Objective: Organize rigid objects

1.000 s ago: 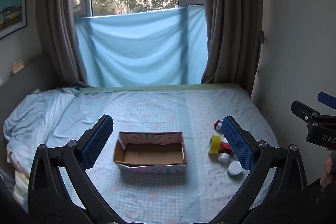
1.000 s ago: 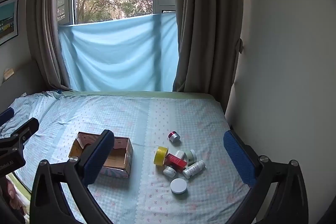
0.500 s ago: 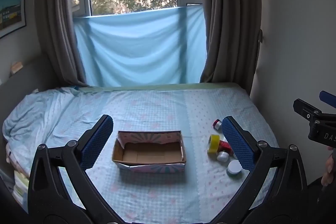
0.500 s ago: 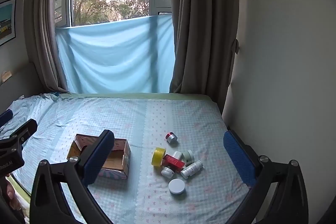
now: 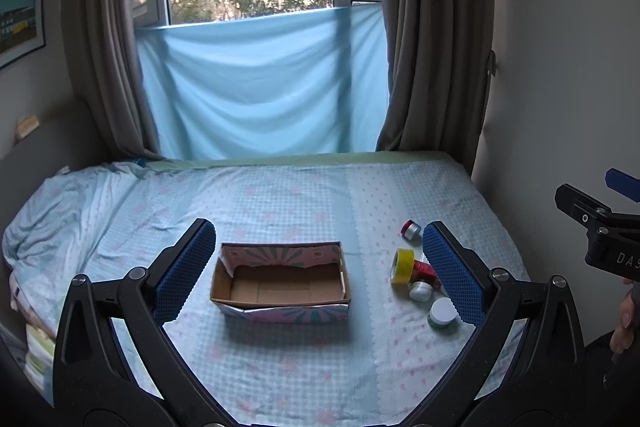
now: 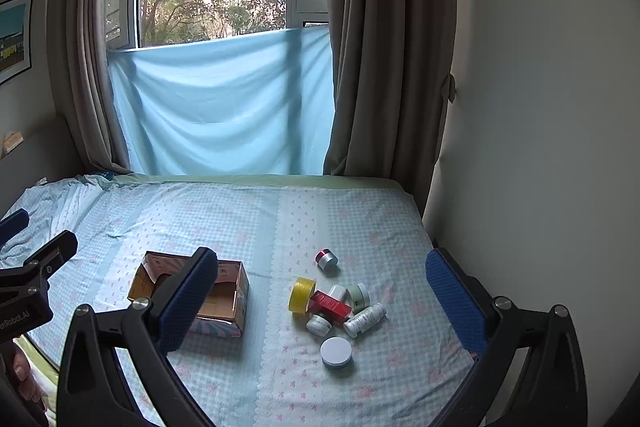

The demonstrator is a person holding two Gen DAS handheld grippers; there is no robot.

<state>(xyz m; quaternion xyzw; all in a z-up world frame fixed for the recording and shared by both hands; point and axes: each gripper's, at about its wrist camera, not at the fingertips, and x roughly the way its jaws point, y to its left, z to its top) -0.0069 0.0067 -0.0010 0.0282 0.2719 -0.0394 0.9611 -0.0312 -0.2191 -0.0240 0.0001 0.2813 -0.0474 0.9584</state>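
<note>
An open, empty cardboard box (image 5: 281,281) (image 6: 224,297) sits on the bed. To its right lies a cluster of small things: a yellow tape roll (image 6: 302,294) (image 5: 402,265), a red box (image 6: 330,305), a white bottle (image 6: 365,319), small jars (image 6: 319,324), a white-lidded jar (image 6: 336,351) (image 5: 443,311) and, farther back, a red-capped silver jar (image 6: 327,259) (image 5: 411,229). My left gripper (image 5: 320,269) is open and empty above the bed, framing the box. My right gripper (image 6: 326,301) is open and empty, framing the cluster.
The bed (image 5: 280,195) has a blue checked sheet, rumpled at the left (image 5: 48,211). A wall (image 6: 540,147) runs along its right side. Curtains (image 6: 380,47) and a blue cloth (image 5: 260,87) hang at the window behind. The right gripper's body (image 5: 600,231) shows at the left view's right edge.
Both grippers have drawn back and up a little, so the box and the cluster look slightly smaller and lower. Nothing on the bed has moved.
</note>
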